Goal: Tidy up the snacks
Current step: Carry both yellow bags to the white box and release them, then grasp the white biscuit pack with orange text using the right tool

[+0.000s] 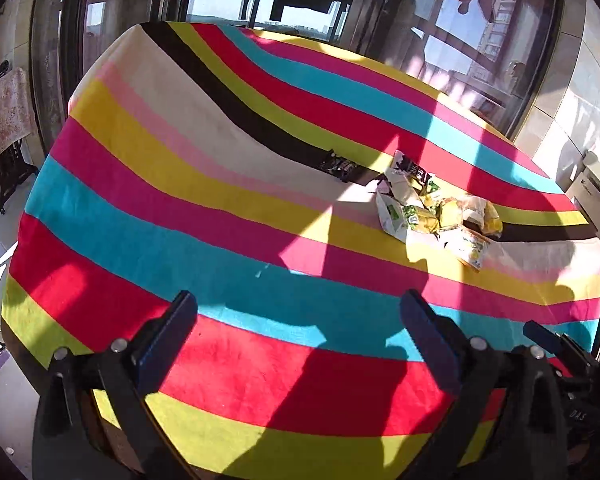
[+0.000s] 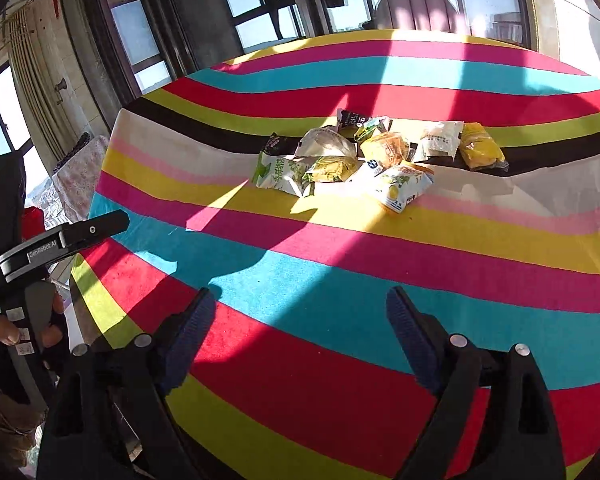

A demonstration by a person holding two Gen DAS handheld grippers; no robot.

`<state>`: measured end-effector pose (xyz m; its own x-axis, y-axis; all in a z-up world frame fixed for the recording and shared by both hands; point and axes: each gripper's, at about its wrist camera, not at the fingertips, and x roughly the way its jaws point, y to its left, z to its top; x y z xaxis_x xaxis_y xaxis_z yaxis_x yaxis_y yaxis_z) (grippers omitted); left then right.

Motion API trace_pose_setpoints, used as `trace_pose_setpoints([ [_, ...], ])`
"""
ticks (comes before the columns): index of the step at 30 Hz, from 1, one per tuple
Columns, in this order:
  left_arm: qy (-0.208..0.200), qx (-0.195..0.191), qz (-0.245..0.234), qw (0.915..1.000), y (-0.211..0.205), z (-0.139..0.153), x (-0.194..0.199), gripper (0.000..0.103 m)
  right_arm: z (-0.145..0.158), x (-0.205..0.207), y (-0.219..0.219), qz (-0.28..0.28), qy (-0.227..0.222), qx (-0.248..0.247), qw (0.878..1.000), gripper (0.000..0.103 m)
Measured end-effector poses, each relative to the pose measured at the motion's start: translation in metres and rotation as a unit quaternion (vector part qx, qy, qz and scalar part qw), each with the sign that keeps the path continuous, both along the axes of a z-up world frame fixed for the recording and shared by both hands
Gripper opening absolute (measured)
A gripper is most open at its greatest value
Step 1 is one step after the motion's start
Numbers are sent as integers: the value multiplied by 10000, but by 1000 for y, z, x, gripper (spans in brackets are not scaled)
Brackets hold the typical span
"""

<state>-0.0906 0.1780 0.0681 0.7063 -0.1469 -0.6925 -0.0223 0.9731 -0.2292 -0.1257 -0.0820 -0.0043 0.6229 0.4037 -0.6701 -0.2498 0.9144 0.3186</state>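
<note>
Left wrist view: I find my left gripper [image 1: 298,320] spread wide with nothing between its fingers, hovering over the near stripes of the tablecloth [image 1: 228,216]. The snack packets [image 1: 432,204] lie in a loose heap at about two o'clock, well apart from the fingers. A dark packet [image 1: 338,166] sits just beside the heap, at its ten o'clock.

Right wrist view: my right gripper [image 2: 300,328] is likewise spread and empty. The heap is at twelve to one o'clock, unsorted; a yellow packet [image 2: 480,152] lies at its right edge, a green-and-white packet [image 2: 280,172] at its left.

Judgement: sorting has not visibly begun; the step in hand is the approach. The next move calls for reaching forward and singling out an edge packet.

Containers: I see none in either view, so the destination is undetermined.
</note>
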Motion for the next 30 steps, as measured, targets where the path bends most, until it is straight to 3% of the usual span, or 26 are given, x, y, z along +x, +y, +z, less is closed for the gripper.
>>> trace_pose_setpoints([
  [5,-155,52,-103,9998,-52,-20,64,101,-25,34,-39,-586,222,-396,9972,85],
  [9,-63,-90,2,9999,-56,-35,93,101,-31,66,-43,-481,160,-827,9953,87],
  [12,83,-508,-2,9987,-46,-48,96,101,-39,96,-37,-73,320,-945,9950,87],
  [15,-161,-722,39,9973,-38,-48,90,101,-47,127,-35,108,524,-944,9941,87],
  [20,-82,-503,-283,9983,-51,-48,92,101,-54,170,-18,345,584,-1240,9900,87],
  [26,-28,-546,-220,9983,-47,-50,92,101,-55,190,-3,594,545,-1337,9877,87],
  [28,-11,-553,-198,9983,-47,-51,92,101,-52,181,-3,713,444,-1275,9883,71],
  [30,-6,-569,-186,9982,-46,-51,92,101,-49,168,-6,644,398,-1209,9898,44],
])
